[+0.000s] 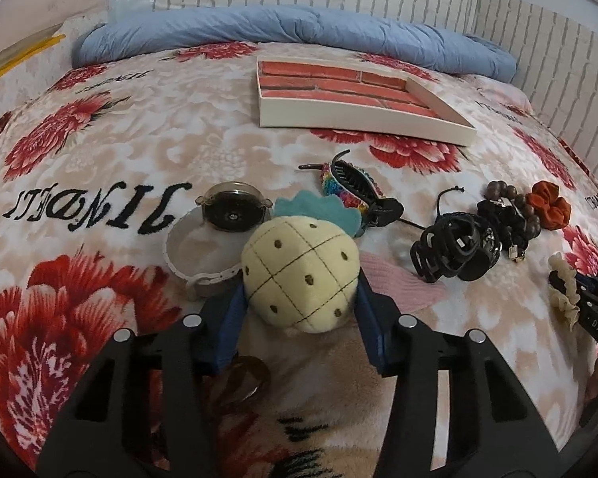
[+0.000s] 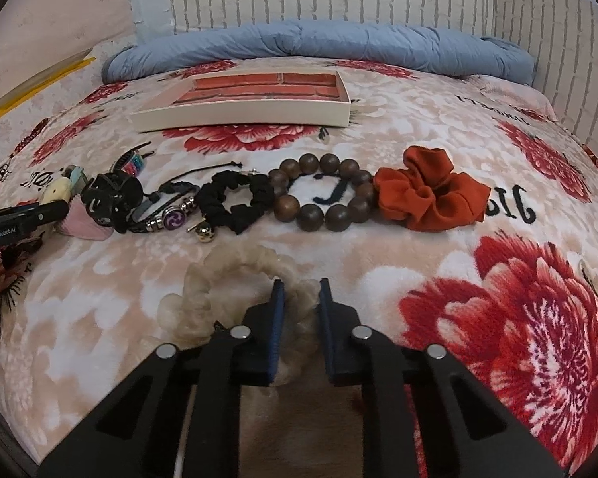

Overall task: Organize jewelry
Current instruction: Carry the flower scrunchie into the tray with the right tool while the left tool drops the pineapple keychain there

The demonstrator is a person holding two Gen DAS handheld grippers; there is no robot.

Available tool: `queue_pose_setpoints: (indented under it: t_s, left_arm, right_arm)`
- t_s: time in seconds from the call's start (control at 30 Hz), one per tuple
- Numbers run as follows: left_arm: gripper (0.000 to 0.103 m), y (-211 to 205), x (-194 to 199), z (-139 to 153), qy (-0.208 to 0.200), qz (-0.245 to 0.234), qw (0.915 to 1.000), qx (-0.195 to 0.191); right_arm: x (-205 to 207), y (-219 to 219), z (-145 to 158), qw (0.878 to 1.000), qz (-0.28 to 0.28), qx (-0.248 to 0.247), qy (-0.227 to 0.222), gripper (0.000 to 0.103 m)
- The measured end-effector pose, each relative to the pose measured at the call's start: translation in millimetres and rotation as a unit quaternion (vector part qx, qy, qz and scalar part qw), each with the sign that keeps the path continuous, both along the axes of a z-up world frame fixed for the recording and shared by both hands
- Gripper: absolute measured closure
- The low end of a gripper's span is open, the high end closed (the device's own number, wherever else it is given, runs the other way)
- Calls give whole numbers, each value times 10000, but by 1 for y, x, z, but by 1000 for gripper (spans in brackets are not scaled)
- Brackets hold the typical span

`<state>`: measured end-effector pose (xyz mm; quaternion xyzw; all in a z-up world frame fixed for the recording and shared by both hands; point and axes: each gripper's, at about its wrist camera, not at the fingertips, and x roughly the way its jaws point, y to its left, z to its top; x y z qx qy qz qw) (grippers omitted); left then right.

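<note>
My left gripper (image 1: 301,286) is shut on a cream pineapple plush (image 1: 299,263) with a teal felt crown; both blue pads press its sides on the floral blanket. In the right wrist view my right gripper (image 2: 301,285) is shut on the near rim of a cream scrunchie (image 2: 227,263) lying on the blanket. A shallow white box (image 1: 362,119) with a brick-print floor sits farther back, seen too in the right wrist view as the box (image 2: 243,119). Between stand a row of a wooden bead bracelet (image 2: 323,191), an orange scrunchie (image 2: 430,195) and a black scrunchie (image 2: 235,199).
A watch (image 1: 233,207) on a white strap lies just left of the plush, with a rainbow hair clip (image 1: 351,191) behind and a black claw clip (image 1: 454,247) to the right. A brown ring (image 1: 243,378) lies under my left fingers. A blue rolled quilt (image 1: 299,28) borders the far side.
</note>
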<state>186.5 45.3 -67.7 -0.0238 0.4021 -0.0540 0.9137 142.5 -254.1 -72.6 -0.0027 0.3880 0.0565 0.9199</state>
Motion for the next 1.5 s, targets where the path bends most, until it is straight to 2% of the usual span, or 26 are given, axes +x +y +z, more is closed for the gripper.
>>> queue_pose_setpoints:
  t_s: [0.4, 0.77, 1.17, 1.5]
  left_arm:
    - [54, 3, -7, 28, -272, -41, 9996, -76]
    - [54, 13, 27, 64, -488, -39, 9986, -187]
    - [54, 6, 110, 97, -749, -78, 9970, -187]
    - [54, -5, 212, 92, -550, -21, 9980, -320]
  right_arm:
    - [10, -4, 21, 9995, 70, 202, -228, 91]
    - [62, 3, 58, 9976, 173, 382, -554, 91]
    - [152, 15, 88, 9958, 315, 330, -790, 91]
    - [245, 21, 87, 9965, 277, 308, -732, 91]
